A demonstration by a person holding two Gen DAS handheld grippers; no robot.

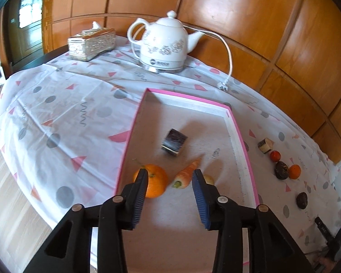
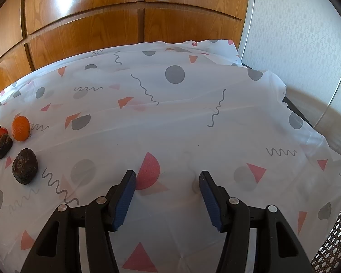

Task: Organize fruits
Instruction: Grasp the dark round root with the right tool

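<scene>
In the left wrist view a pink-rimmed tray (image 1: pixel 241 141) holds an orange (image 1: pixel 155 180), a carrot (image 1: pixel 186 174), a dark block (image 1: pixel 174 142) and a pale round item (image 1: pixel 209 178) half hidden by a finger. My left gripper (image 1: pixel 169 174) is open and empty above the tray, over the orange and carrot. To the right of the tray, on the cloth, lie a small orange (image 1: pixel 294 171), a red fruit (image 1: pixel 275 155), two dark fruits (image 1: pixel 281 170) and a beige block (image 1: pixel 265 145). My right gripper (image 2: pixel 167 177) is open and empty over bare cloth; the small orange (image 2: pixel 21 128) and dark fruits (image 2: pixel 25 169) lie far to its left.
A white kettle (image 1: pixel 163 43) with cord and plug (image 1: pixel 222 85) and a silver tissue box (image 1: pixel 92 43) stand at the back of the table. A wooden panel wall (image 2: pixel 125 11) runs behind. The cloth hangs over the table's edges. A dark device (image 1: pixel 338 236) sits at the right.
</scene>
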